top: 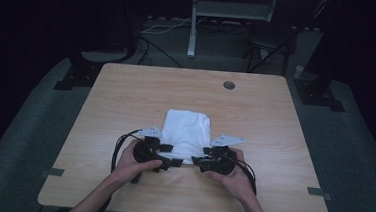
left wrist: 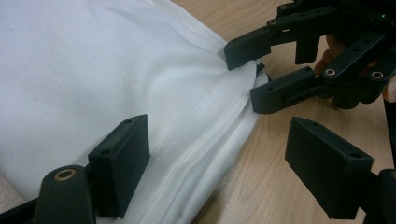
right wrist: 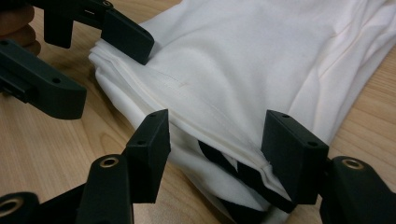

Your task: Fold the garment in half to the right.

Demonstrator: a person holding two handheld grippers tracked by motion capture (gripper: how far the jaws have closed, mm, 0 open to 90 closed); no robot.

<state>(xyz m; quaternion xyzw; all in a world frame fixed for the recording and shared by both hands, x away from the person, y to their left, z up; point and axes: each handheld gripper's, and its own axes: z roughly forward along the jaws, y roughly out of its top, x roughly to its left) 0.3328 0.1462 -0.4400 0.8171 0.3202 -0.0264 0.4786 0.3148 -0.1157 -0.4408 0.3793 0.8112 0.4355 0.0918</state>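
High view: both hands sit at the table's [top: 127, 89] near edge, left gripper [top: 165, 155] at 7 o'clock and right gripper [top: 201, 162] at 5 o'clock of the folded white garment [top: 187, 128], likely to lift its hem evenly. Both sets of jaws stand wide, straddling the near corners without pinching. Farther off, the garment lies flat at table centre.

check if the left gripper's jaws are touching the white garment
Touching. In the left gripper view, one jaw of the left gripper rests on the folded white garment at its hemmed edge, while the other jaw stands apart over the wooden table, jaws open.
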